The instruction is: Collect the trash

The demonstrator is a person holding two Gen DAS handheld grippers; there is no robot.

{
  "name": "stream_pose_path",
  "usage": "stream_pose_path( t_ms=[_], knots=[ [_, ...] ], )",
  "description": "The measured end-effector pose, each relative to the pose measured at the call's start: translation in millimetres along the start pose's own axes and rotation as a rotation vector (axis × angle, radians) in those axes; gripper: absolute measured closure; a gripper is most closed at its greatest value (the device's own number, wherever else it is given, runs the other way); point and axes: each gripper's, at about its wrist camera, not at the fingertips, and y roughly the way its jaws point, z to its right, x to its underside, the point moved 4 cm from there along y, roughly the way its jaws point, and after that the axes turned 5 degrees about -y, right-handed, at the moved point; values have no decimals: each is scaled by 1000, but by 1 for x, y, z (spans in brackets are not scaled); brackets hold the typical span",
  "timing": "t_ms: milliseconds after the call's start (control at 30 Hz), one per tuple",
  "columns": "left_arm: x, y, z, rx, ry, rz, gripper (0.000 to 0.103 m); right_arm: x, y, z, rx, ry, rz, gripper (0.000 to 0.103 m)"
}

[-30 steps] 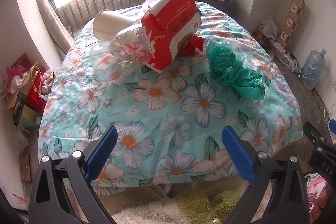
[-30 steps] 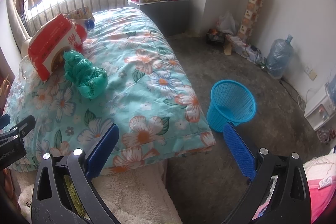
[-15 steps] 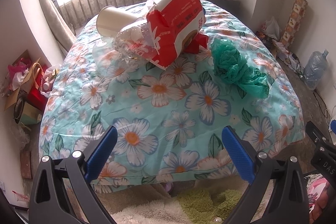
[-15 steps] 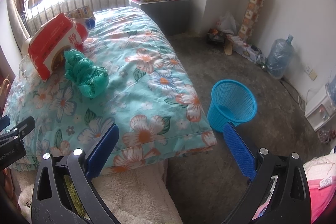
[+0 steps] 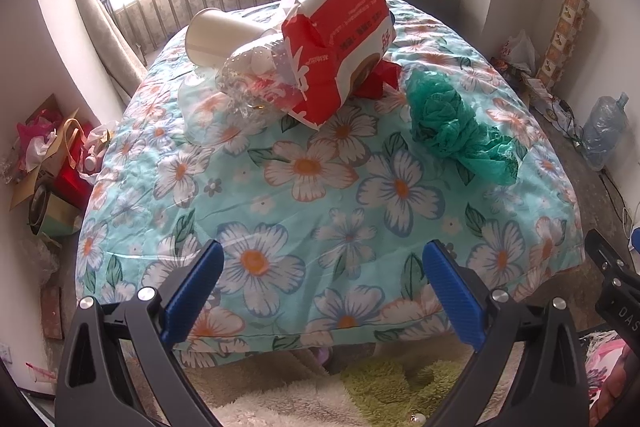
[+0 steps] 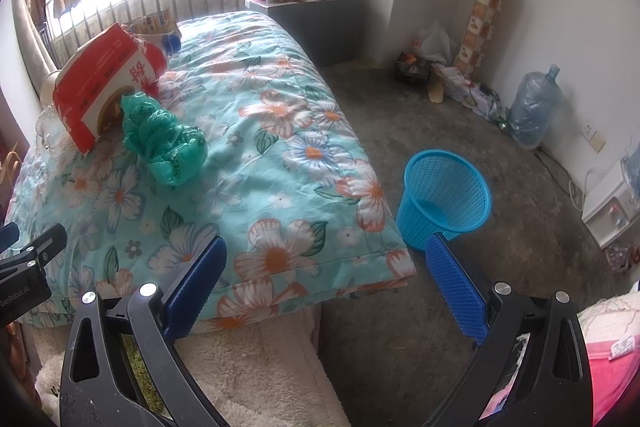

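Left wrist view: left hand-held gripper (image 5: 322,273) wide open, holding nothing, hovering over the near edge of the bed (image 5: 320,211) with the floral quilt. All trash sits at the far end of the bed: red-and-white paper bag (image 5: 340,47) on top of the pile, white paper cup (image 5: 214,37) on its side just left of the bag, crumpled clear plastic container (image 5: 244,83) under the bag's left edge, crumpled green plastic bag (image 5: 452,123) just right of the red-and-white paper bag

Right wrist view: right hand-held gripper (image 6: 324,271) also wide open and empty, over the bed's near right corner. Blue mesh wastebasket (image 6: 444,199) stands on the floor just right of the bed, looks empty

Progress: nothing collected yet, every piece remains on the bed, all picks and drops left to do
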Motion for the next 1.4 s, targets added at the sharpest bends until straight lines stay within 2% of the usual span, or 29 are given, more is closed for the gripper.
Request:
stream_pose_path(
  t_ms=[600,800,967,1067,1133,1267,1400],
  knots=[
    [-1,2,-6,-8,-7,-8,6,1,9,-7,-27,9,-5,7],
    [-2,8,-5,5,-3,-28,6,-2,9,-10,-82,31,1,7],
    [-3,13,-4,48,8,-35,6,-11,11,-13,-148,44,23,10],
    [-7,16,-5,128,27,-18,5,-21,13,-17,-209,48,42,16],
    [-10,16,-7,201,35,-6,6,-29,18,-20,-281,66,36,22],
    [-20,8,-22,350,-37,65,5,-46,36,-28,-453,133,-4,34],
    [-32,3,-40,396,-103,117,6,-63,58,-41,-615,180,-44,37]
  ],
)
